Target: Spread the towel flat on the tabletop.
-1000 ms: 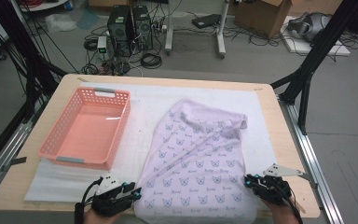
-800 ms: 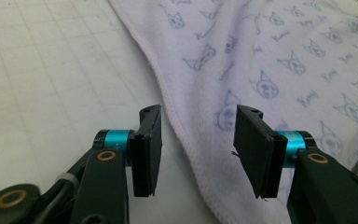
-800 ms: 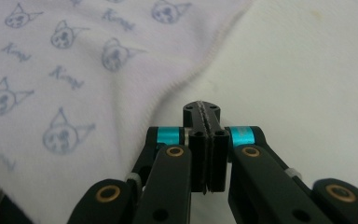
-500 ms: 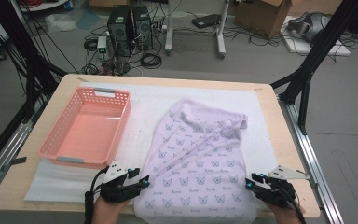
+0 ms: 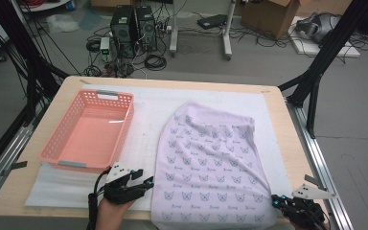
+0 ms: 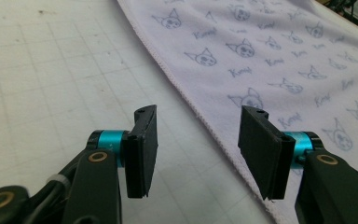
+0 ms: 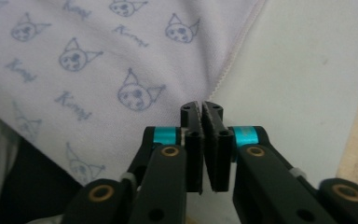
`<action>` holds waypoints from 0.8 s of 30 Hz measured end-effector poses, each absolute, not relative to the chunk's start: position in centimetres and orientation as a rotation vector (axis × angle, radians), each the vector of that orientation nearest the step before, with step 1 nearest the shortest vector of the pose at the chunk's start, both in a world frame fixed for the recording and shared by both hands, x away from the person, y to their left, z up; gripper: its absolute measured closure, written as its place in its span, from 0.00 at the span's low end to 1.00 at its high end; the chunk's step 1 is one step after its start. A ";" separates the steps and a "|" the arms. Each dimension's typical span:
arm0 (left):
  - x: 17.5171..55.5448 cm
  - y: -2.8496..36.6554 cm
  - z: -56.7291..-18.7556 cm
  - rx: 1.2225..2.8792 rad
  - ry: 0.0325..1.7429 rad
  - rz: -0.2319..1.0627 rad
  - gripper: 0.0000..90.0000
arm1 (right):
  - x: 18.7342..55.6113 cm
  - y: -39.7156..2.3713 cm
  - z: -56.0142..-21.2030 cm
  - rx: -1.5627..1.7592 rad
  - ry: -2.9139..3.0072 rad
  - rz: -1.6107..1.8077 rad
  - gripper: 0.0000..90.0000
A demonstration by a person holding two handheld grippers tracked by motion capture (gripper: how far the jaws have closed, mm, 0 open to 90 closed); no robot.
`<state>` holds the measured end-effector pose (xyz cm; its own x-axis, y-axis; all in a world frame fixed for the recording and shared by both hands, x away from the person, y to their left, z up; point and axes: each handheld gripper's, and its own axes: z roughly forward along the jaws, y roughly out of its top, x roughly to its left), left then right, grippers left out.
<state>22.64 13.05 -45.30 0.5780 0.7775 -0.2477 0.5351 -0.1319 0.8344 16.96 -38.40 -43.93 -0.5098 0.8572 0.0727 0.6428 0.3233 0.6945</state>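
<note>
Desk (image 5: 9,201) with white mat (image 5: 143,124): we judge work early. Towel (image 5: 213,167) spread flat on right half, near hem at near edge; no fold made yet. Pink basket (image 5: 88,132) at left, empty. Left gripper (image 6: 196,140) at towel's left hem, jaws just opening, half wide, hem between, not pinched. Right gripper (image 7: 201,116) at near right corner, jaws just closing, near shut, nothing between. Left: grasp corners, fold.
</note>
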 end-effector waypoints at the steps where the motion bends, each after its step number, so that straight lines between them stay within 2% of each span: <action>1: 22.8 12.7 -45.4 1.814 1.071 0.296 0.53 | 17.0 -38.4 -43.9 1.347 2.270 0.991 0.87; 3: 23.2 12.1 -45.4 1.839 1.068 0.288 0.53 | 17.1 -38.3 -43.8 1.342 2.246 1.021 0.77; 5: 23.7 11.1 -45.5 1.874 1.064 0.286 0.54 | 17.3 -38.2 -43.6 1.345 2.212 1.051 0.72; 7: 23.8 10.1 -45.5 1.917 1.054 0.328 0.55 | 17.5 -38.1 -43.6 1.345 2.199 1.068 0.71; 9: 23.7 9.5 -45.3 1.974 1.049 0.432 0.69 | 17.7 -38.0 -43.7 1.341 2.197 1.072 0.71; 11: 23.7 9.7 -45.3 1.976 1.039 0.382 0.94 | 18.0 -37.9 -43.8 1.348 2.194 1.084 0.70; 12: 23.5 9.8 -45.3 1.977 1.037 0.389 0.97 | 18.2 -37.9 -43.8 1.352 2.194 1.090 0.70; 24: 18.1 14.8 -44.8 1.995 1.076 0.374 0.98 | 20.2 -35.7 -44.1 1.332 2.221 1.112 0.68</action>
<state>18.09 14.79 -44.82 0.5907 0.7987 -0.1146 0.5552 -0.2993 0.7760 20.18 -35.72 -44.06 -0.5131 0.8509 0.1128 0.6001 0.2616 0.7560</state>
